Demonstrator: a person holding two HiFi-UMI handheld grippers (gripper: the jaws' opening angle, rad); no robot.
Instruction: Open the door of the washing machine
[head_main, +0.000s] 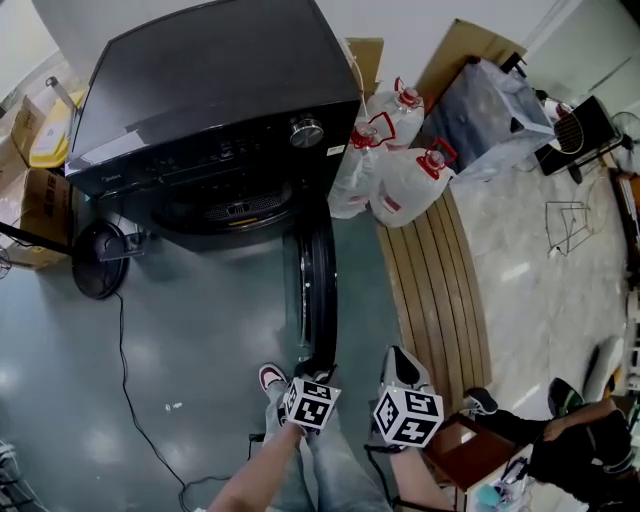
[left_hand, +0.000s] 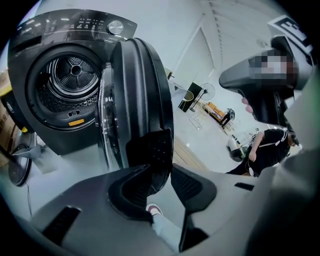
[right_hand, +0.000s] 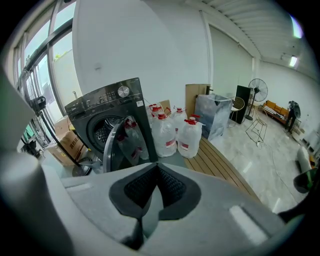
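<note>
The black front-loading washing machine (head_main: 210, 90) stands at the top of the head view, its round door (head_main: 318, 290) swung out edge-on toward me. In the left gripper view the door (left_hand: 142, 100) stands wide beside the bare drum (left_hand: 70, 80), and my left gripper (left_hand: 161, 180) is shut on the door's outer rim, one pad on each face. Its marker cube shows on the left gripper (head_main: 312, 385) just below the door's near end. My right gripper (head_main: 404, 390) hangs to the right of the door, and in its own view the right gripper (right_hand: 155, 175) is shut on nothing, facing the machine (right_hand: 107, 110).
Several large water jugs (head_main: 400, 170) stand right of the machine, beside a wooden slat platform (head_main: 440, 300). A floor fan (head_main: 100, 260) and cardboard boxes (head_main: 40, 200) sit at the left, with a cable (head_main: 140, 400) across the floor. A seated person (head_main: 590, 440) is at the lower right.
</note>
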